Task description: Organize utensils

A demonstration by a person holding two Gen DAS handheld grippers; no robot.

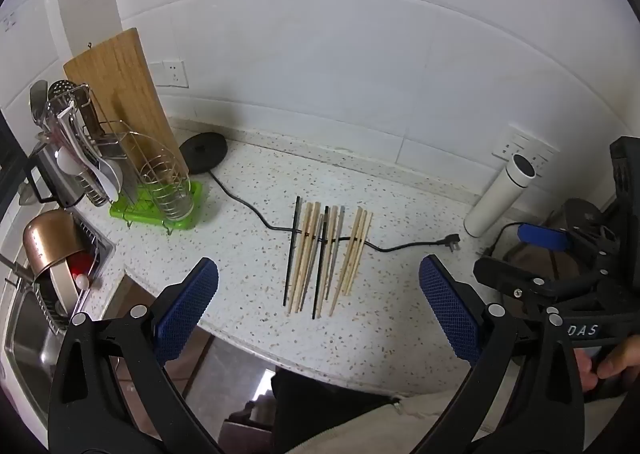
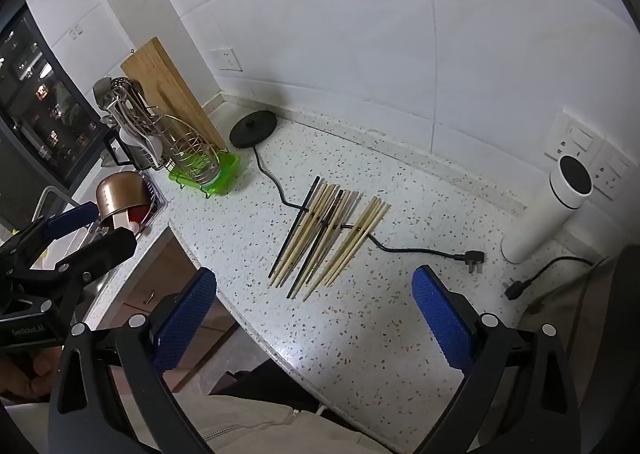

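Several chopsticks (image 1: 326,254), wooden, black and grey, lie side by side on the speckled counter (image 1: 248,294), across a black power cord (image 1: 256,214). They also show in the right wrist view (image 2: 328,234). A wire utensil rack (image 1: 160,178) on a green tray stands at the left, with an empty wire cup in front and spoons and ladles behind; it also shows in the right wrist view (image 2: 192,158). My left gripper (image 1: 318,294) is open and empty, near the counter's front edge, short of the chopsticks. My right gripper (image 2: 314,300) is open and empty, just short of the chopsticks.
A bamboo cutting board (image 1: 120,94) leans on the wall behind the rack. A black kettle base (image 1: 204,152) sits beside it. A white flask (image 1: 500,194) stands at the right, also in the right wrist view (image 2: 548,210). A sink with a copper pot (image 1: 48,238) lies left.
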